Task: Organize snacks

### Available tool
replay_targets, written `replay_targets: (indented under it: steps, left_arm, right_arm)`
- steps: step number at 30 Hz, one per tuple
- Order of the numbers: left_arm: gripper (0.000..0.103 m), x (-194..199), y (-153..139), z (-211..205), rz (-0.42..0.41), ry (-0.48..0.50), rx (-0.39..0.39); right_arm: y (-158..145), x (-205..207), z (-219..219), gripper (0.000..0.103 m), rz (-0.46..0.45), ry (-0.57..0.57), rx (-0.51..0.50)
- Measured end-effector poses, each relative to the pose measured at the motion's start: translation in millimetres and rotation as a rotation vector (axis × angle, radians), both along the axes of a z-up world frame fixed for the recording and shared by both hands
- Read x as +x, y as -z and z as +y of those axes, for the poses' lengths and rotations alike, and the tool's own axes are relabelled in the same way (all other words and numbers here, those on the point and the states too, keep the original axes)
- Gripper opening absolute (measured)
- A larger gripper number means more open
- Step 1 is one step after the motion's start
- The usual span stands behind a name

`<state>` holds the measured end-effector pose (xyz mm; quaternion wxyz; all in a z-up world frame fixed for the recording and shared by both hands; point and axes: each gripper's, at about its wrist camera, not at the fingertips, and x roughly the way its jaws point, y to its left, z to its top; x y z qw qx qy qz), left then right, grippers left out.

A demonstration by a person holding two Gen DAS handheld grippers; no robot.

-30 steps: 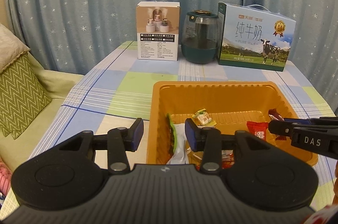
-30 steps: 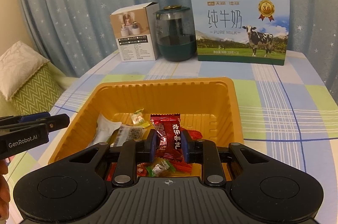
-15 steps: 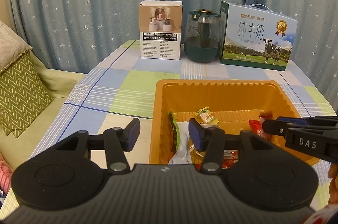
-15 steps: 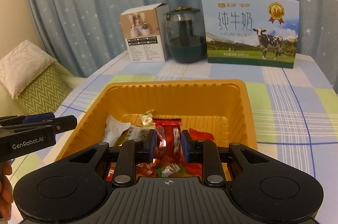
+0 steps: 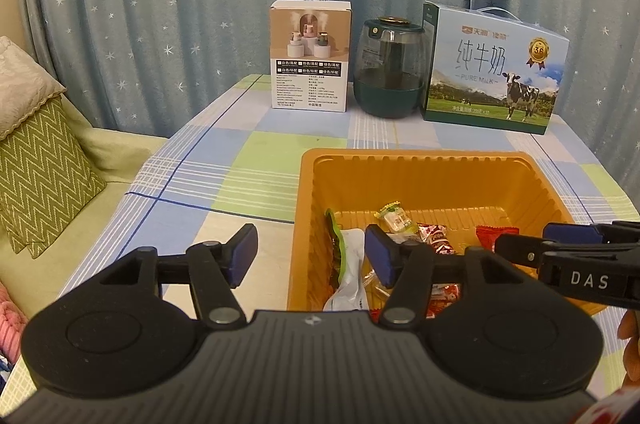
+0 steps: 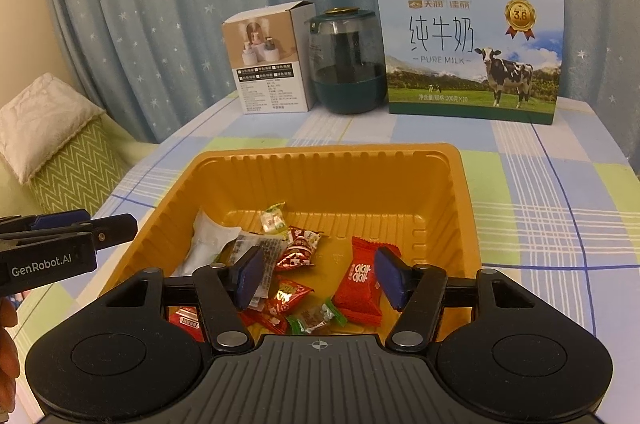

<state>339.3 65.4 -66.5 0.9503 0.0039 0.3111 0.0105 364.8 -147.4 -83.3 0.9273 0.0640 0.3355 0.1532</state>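
An orange plastic tray (image 6: pixel 320 160) (image 5: pixel 420 160) sits on the checked tablecloth and holds several wrapped snacks. My right gripper (image 6: pixel 318 274) is open and empty just above the tray's near side. A red snack packet (image 6: pixel 296 248) lies in the tray ahead of it, and a red packet with white print (image 6: pixel 358 282) lies by its right finger. A white pouch (image 6: pixel 208 244) lies at the tray's left. My left gripper (image 5: pixel 306 254) is open and empty over the tray's left rim. The right gripper also shows in the left wrist view (image 5: pixel 560 256).
At the table's back stand a white product box (image 5: pixel 310 60), a dark green jar (image 5: pixel 390 68) and a milk carton case (image 5: pixel 494 72). A sofa with a green zigzag cushion (image 5: pixel 40 168) is to the left. A starred curtain hangs behind.
My right gripper opened and let go of the red snack packet, which now lies in the tray. Both grippers rose slightly. The left gripper stayed open.
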Motion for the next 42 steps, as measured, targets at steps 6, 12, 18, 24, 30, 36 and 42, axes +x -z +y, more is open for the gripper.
replay_targets:
  steps: [6, 12, 18, 24, 30, 36, 42]
  left_arm:
    - [0.059, 0, 1, -2, 0.001, 0.005, 0.005]
    - [0.064, -1, 1, -2, 0.002, 0.004, 0.009]
    - [0.079, 0, 1, -1, -0.003, -0.011, 0.021]
    - [0.096, -2, 2, 0, -0.011, -0.027, 0.04]
    - [0.103, -2, 4, 5, 0.015, -0.039, 0.043]
    - [0.103, -6, 5, 10, 0.03, -0.057, 0.029]
    - [0.103, -18, 3, 10, 0.028, -0.061, 0.018]
  right_arm:
    - [0, 0, 0, 0.061, 0.0, 0.001, -0.002]
    - [1, 0, -2, 0.061, -0.001, 0.003, -0.012]
    - [2, 0, -7, 0.078, -0.01, 0.026, -0.023]
    - [0, -1, -8, 0.087, -0.019, 0.034, -0.033]
    - [0, -2, -10, 0.096, -0.021, 0.037, -0.045]
    - [-1, -4, -15, 0.097, -0.014, 0.035, -0.045]
    - [-6, -11, -20, 0.098, -0.005, 0.049, -0.026]
